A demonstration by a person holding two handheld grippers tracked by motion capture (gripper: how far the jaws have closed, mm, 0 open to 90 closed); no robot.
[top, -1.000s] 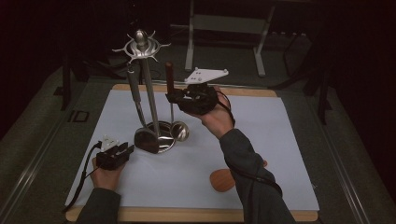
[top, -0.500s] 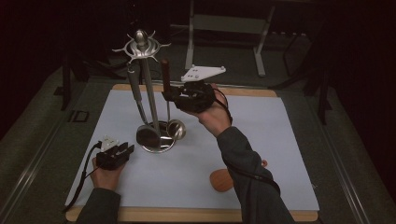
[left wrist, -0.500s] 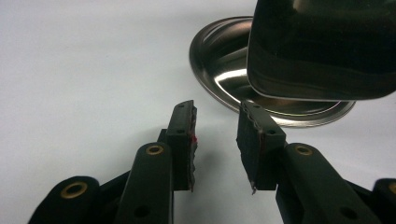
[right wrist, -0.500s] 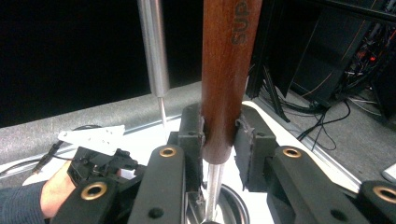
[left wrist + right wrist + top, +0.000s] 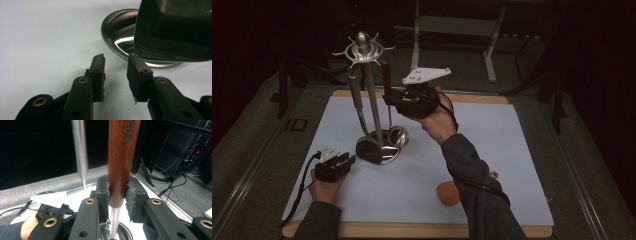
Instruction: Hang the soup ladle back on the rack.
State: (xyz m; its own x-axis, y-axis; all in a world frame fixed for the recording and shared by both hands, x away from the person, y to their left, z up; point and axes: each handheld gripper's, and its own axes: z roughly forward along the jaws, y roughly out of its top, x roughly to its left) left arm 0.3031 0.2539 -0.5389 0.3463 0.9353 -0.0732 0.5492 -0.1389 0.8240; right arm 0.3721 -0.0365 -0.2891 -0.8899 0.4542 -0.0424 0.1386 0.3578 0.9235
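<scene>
High view, near to far: an orange-brown flat piece (image 5: 448, 193) lies on the pale mat (image 5: 512, 150) near the front edge, just left of the right forearm. Left gripper (image 5: 337, 165) rests low on the mat at near left, jaws apart w/ nothing between them; left gripper view shows its pads (image 5: 100, 72) spread over bare mat, just short of the steel base dish (image 5: 117, 37) and a dark shiny utensil head (image 5: 175, 30) hanging above it. Farther back, mid-left of the mat, stands the utensil rack (image 5: 372, 100): round base, upright pole, spiky crown on top, w/ a steel-handled tool hanging on its left side. Right gripper (image 5: 394, 100) is raised just right of the pole, clamped on the wooden handle (image 5: 386, 75) of a ladle whose small bowl (image 5: 398, 136) hangs low beside the base. Right gripper view: both pads (image 5: 103, 191) press the brown handle (image 5: 121, 157) near its lower end, handle upright, thin steel shaft below it. Beyond the mat, dark floor and a grey stand frame (image 5: 452, 30)
</scene>
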